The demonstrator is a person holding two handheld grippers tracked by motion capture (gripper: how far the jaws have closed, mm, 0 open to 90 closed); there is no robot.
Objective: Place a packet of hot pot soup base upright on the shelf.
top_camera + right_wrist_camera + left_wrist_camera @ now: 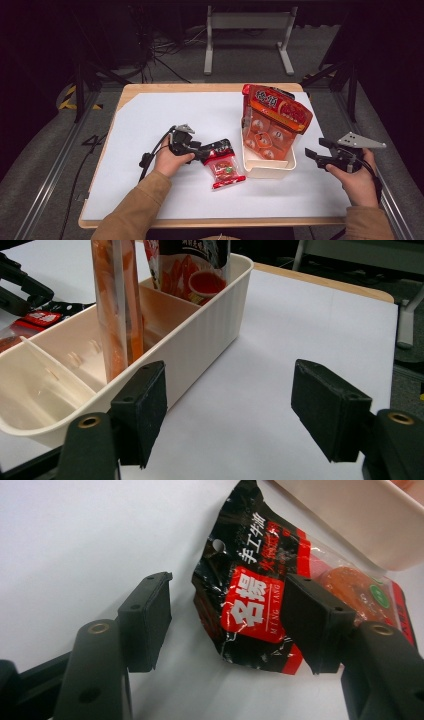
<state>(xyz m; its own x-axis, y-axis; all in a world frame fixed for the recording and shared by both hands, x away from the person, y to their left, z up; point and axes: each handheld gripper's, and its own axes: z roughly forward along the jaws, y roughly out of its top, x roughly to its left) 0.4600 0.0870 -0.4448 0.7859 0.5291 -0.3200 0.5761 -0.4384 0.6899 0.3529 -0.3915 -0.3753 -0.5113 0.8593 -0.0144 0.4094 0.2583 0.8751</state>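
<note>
A small red and black snack packet lies flat on the white table just left of the white divided bin. My left gripper is open low over the packet's black top end, with one jaw above the packet and the other over bare table beside it. The pads do not press on the packet. My right gripper is open and empty to the right of the bin. Its jaws straddle bare table at the bin's near corner.
A large orange snack bag stands upright in the bin, and a second bag stands behind the orange one. The bin's near compartment holds nothing. White table stretches to the left and front; its wooden edge rims it.
</note>
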